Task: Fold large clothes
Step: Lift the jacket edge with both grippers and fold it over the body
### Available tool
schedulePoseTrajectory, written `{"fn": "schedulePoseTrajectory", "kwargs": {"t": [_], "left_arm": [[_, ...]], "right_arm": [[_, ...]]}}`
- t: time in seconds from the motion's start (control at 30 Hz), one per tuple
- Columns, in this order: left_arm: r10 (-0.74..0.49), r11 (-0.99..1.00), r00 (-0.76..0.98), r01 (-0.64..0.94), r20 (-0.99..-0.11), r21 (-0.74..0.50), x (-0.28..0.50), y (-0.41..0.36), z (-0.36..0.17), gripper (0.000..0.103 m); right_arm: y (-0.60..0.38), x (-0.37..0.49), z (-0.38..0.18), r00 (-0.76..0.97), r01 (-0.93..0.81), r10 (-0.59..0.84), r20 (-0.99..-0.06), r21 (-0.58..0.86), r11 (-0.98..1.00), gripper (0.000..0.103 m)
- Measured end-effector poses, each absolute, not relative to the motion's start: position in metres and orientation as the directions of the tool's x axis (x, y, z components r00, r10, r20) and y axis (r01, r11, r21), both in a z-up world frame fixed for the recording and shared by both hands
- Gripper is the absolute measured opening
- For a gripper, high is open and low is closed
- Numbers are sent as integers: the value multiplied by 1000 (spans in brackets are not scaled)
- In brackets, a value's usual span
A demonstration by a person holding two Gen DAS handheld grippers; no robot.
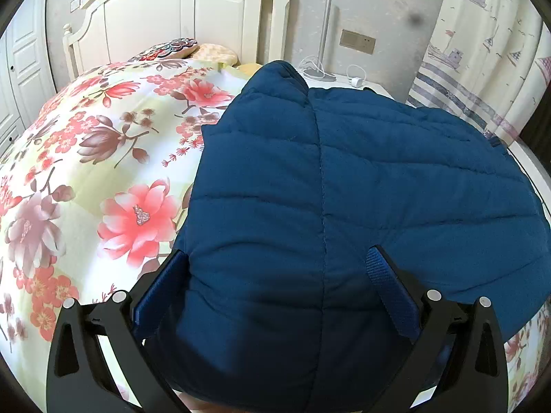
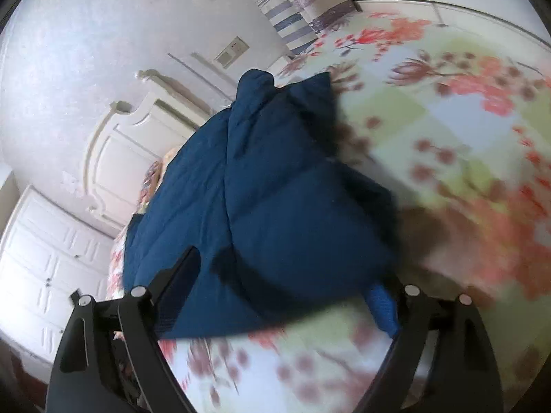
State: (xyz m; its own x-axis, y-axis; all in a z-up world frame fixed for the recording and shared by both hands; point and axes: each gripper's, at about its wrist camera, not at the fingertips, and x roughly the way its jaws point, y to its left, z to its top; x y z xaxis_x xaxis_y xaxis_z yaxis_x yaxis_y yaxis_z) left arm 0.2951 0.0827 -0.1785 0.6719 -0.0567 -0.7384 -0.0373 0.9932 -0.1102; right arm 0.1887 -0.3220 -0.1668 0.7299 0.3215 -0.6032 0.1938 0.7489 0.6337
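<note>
On the flowery bed (image 1: 103,144) lies a puffy blue coat (image 1: 344,172). Both the left gripper (image 1: 275,268) and right gripper (image 2: 292,282) have wide, released jaws around its edge.

Black fingers (image 1: 392,282), blue pads, silver screws

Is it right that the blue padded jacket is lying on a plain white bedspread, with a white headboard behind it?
Not quite: the bedspread is floral, pink and red blossoms on pale green and white, as the left wrist view shows. The blue padded jacket and white headboard are right.
</note>
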Motion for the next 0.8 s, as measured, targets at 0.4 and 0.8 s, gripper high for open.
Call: {"fn": "schedulePoseTrajectory", "kwargs": {"t": [0.4, 0.8], "left_arm": [[-73, 990, 667, -44, -741, -137, 295, 82, -180, 99], [-111, 994, 639, 75, -761, -82, 232, 30, -128, 98]], "right_arm": [[-313, 193, -192, 854, 212, 294, -429, 804, 555, 34], [-359, 54, -183, 867, 150, 350, -354, 857, 494, 18]]}}
